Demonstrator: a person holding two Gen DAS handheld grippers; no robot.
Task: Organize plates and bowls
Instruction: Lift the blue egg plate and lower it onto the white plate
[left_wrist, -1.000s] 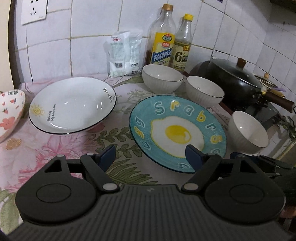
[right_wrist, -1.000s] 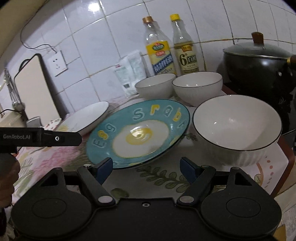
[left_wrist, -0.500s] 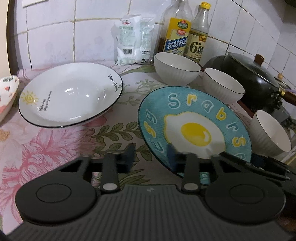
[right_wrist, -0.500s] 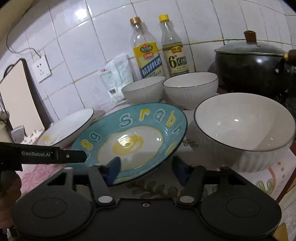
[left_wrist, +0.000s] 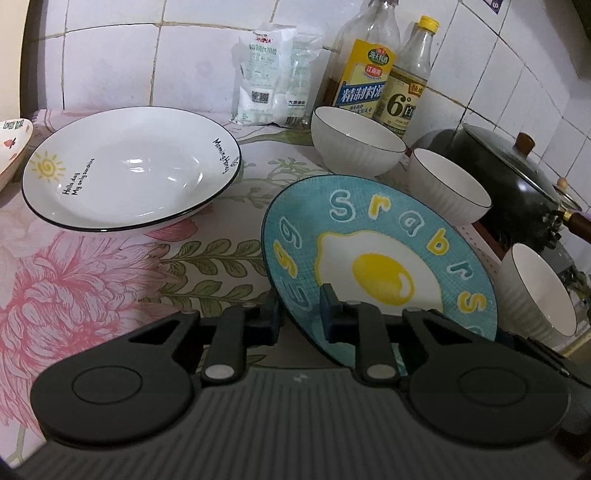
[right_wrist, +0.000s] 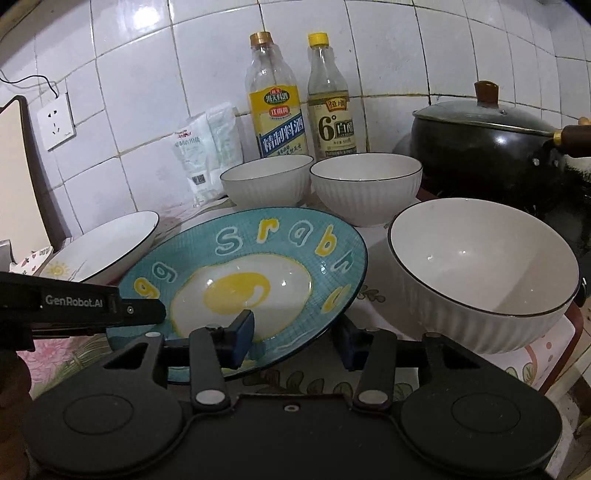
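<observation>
A blue plate with a fried-egg picture (left_wrist: 376, 258) is tilted up off the flowered cloth. My left gripper (left_wrist: 299, 319) is shut on its near-left rim. My right gripper (right_wrist: 295, 338) is shut on the same plate (right_wrist: 243, 273), one finger above the rim and one below. A white plate with a sun drawing (left_wrist: 129, 166) lies to the left, also in the right wrist view (right_wrist: 103, 251). Three white ribbed bowls stand at the right: far (left_wrist: 356, 144), middle (left_wrist: 448, 190), near (left_wrist: 539, 295); the near one (right_wrist: 480, 273) is just right of my right gripper.
Two bottles (left_wrist: 369, 74) and white packets (left_wrist: 273, 74) stand against the tiled wall. A black lidded pot (left_wrist: 509, 173) sits at the right. A heart-pattern dish (left_wrist: 13, 147) is at the far left. The left gripper's body (right_wrist: 74, 306) shows in the right wrist view.
Both grippers moved forward and shut on the blue plate's near rim. The plate has tilted up from the cloth.
</observation>
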